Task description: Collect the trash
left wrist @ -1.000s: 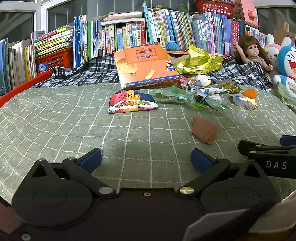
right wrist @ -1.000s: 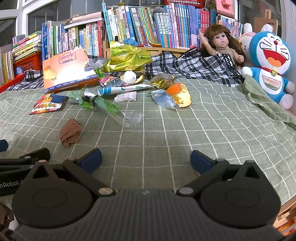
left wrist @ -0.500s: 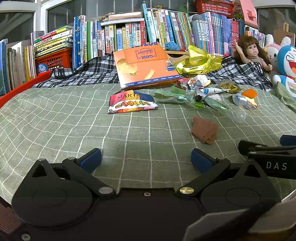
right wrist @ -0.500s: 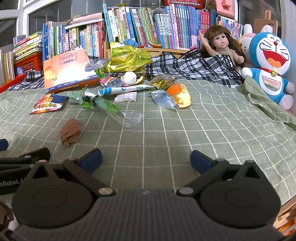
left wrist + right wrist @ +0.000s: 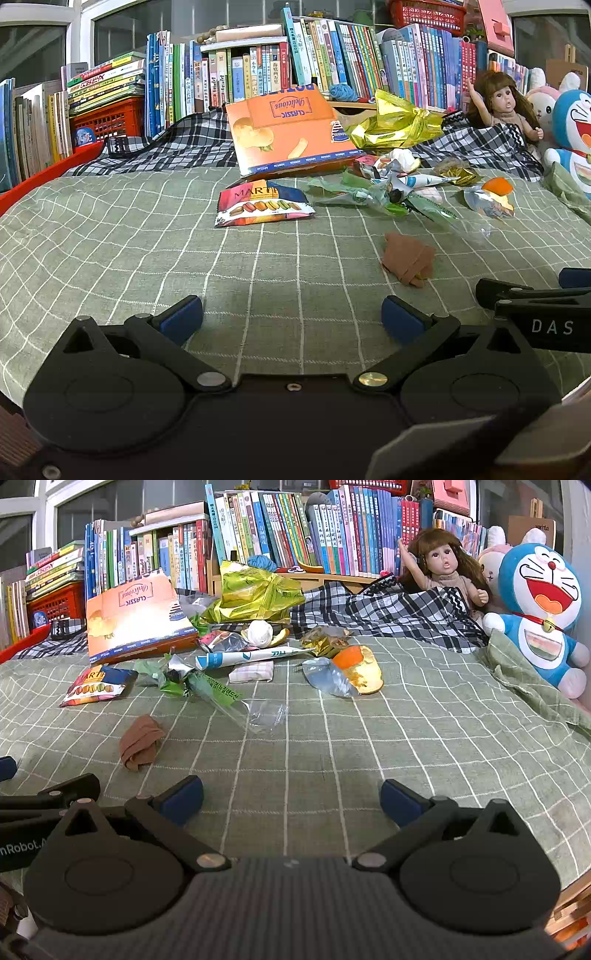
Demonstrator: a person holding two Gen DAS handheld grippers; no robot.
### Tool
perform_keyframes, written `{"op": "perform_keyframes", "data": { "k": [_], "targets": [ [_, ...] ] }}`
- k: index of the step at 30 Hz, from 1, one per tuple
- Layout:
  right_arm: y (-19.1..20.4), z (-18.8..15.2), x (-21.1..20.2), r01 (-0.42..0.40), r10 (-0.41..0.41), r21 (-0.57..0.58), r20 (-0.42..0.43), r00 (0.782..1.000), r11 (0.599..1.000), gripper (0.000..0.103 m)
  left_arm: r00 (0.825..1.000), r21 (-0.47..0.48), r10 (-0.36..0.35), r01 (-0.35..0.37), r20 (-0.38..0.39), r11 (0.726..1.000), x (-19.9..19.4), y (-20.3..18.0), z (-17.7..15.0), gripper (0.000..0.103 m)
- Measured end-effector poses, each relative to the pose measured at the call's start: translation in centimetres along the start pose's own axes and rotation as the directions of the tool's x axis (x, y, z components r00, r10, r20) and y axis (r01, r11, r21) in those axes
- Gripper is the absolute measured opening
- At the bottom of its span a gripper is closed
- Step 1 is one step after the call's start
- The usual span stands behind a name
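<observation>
Trash lies scattered on a green checked bedcover [image 5: 110,236]: a macaron snack packet [image 5: 263,207], an orange biscuit box [image 5: 290,134], a gold foil bag [image 5: 397,125], green and clear wrappers [image 5: 218,698], a crumpled brown wad [image 5: 140,743] and an orange-and-gold wrapper [image 5: 360,668]. My left gripper [image 5: 291,319] hovers open near the front of the bed, well short of the packet. My right gripper [image 5: 291,799] is open too, empty, with the brown wad ahead on its left. Each gripper shows at the edge of the other's view.
A doll [image 5: 445,572], a blue cat plush [image 5: 541,602] and a pink plush stand at the back right. A row of books [image 5: 332,55], a red crate [image 5: 107,118] and a black checked blanket [image 5: 388,613] line the back. A red edge [image 5: 40,177] runs along the left.
</observation>
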State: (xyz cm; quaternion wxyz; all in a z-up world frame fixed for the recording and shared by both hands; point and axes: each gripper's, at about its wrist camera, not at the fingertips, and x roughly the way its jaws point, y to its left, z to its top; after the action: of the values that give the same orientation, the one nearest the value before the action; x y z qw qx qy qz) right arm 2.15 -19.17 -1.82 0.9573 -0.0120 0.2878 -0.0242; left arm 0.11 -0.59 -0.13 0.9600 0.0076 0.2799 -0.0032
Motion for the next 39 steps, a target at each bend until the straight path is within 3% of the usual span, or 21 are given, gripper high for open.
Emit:
{"op": "perform_keyframes", "data": {
  "k": [39],
  "targets": [
    [-0.03,0.07,0.13,-0.009,0.009,-0.008,-0.006,1.000,1.000,0.103,1.000,0.001,-0.001,0.001,-0.004,1.000,-0.20,0.05,0.10,0.103]
  ]
}}
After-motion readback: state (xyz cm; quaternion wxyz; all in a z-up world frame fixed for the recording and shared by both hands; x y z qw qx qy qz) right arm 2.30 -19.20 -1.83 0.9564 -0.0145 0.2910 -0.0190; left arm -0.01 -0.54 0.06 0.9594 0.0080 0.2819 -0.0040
